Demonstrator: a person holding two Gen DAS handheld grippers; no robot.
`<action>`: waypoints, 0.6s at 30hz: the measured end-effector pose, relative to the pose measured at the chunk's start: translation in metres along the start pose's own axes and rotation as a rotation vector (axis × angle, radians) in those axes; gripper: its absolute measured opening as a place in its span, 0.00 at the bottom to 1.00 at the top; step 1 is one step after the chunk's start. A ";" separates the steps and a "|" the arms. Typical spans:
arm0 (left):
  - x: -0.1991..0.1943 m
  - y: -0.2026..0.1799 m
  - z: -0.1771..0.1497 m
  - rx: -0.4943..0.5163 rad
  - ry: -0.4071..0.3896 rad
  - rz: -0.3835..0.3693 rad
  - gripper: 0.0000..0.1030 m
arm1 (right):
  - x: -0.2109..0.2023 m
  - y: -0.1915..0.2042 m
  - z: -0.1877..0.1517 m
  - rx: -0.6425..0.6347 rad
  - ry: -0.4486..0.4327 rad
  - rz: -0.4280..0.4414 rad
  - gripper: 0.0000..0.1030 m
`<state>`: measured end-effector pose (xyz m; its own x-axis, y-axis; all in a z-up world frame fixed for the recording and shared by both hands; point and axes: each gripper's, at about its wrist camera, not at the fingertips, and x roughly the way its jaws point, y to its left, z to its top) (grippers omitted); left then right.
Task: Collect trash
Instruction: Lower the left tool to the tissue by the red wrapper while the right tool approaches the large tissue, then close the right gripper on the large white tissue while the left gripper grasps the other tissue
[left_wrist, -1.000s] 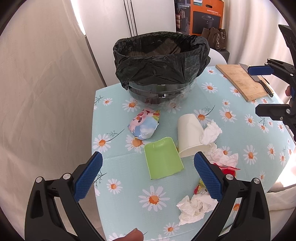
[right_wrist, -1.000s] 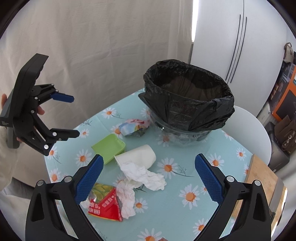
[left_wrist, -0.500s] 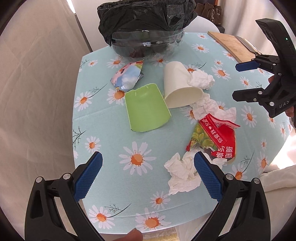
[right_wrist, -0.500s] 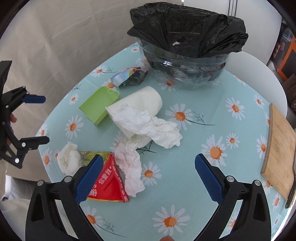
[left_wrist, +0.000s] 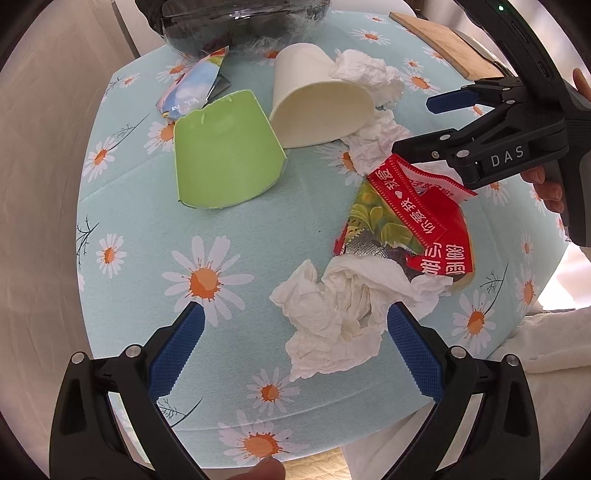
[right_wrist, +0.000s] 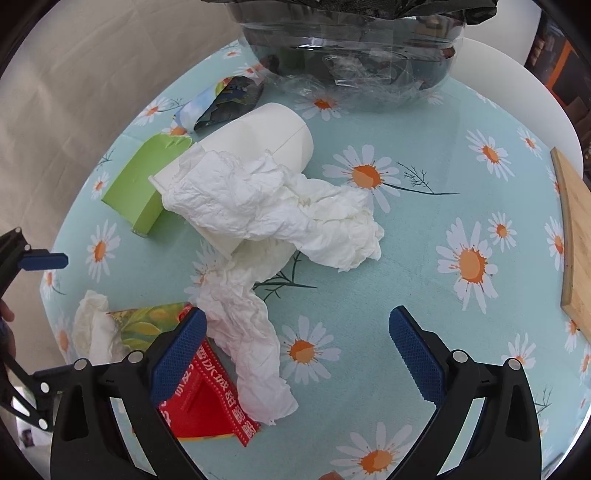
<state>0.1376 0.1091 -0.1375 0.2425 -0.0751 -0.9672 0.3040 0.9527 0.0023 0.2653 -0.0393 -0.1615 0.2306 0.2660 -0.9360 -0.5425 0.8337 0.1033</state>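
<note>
- The round table (left_wrist: 122, 206) with a blue daisy cloth filled most of both views.
- The clear trash bin (right_wrist: 351, 55) with a black bag sat at the top of the right wrist view, at the far side of the table.
- A wooden cutting board (right_wrist: 576, 236) lay at the right edge of that view.
- A white paper cup (left_wrist: 317, 107) lay on its side in the upper middle of the left wrist view, touching a flat green cup (left_wrist: 225, 155) on its left.
- A big crumpled tissue (right_wrist: 266, 206) spilled out of the white cup's mouth.
- A red snack wrapper (left_wrist: 417, 218) lay right of the middle, and a small tissue wad (left_wrist: 340, 317) touched its lower edge.
- A torn blue wrapper (left_wrist: 192, 88) lay near the bin.
- The left gripper (left_wrist: 293, 349) had its blue fingers wide apart at the bottom of the view, with nothing gripped; the tissue wad showed between them.
- The right gripper (right_wrist: 295, 354) was wide apart too, empty, low over the long tissue strip (right_wrist: 251, 339).
</note>
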 end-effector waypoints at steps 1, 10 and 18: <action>0.004 0.000 0.000 -0.002 0.006 0.002 0.94 | 0.003 0.000 0.001 0.005 0.004 0.003 0.92; 0.028 0.006 -0.008 -0.020 0.003 -0.035 0.96 | 0.025 0.006 0.009 0.027 -0.008 -0.110 0.92; 0.033 -0.001 -0.007 -0.005 0.029 -0.003 0.96 | 0.026 0.003 0.006 0.098 -0.010 -0.126 0.93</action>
<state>0.1391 0.1079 -0.1707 0.2144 -0.0692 -0.9743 0.3000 0.9539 -0.0017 0.2744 -0.0267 -0.1839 0.3000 0.1601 -0.9404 -0.4271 0.9041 0.0177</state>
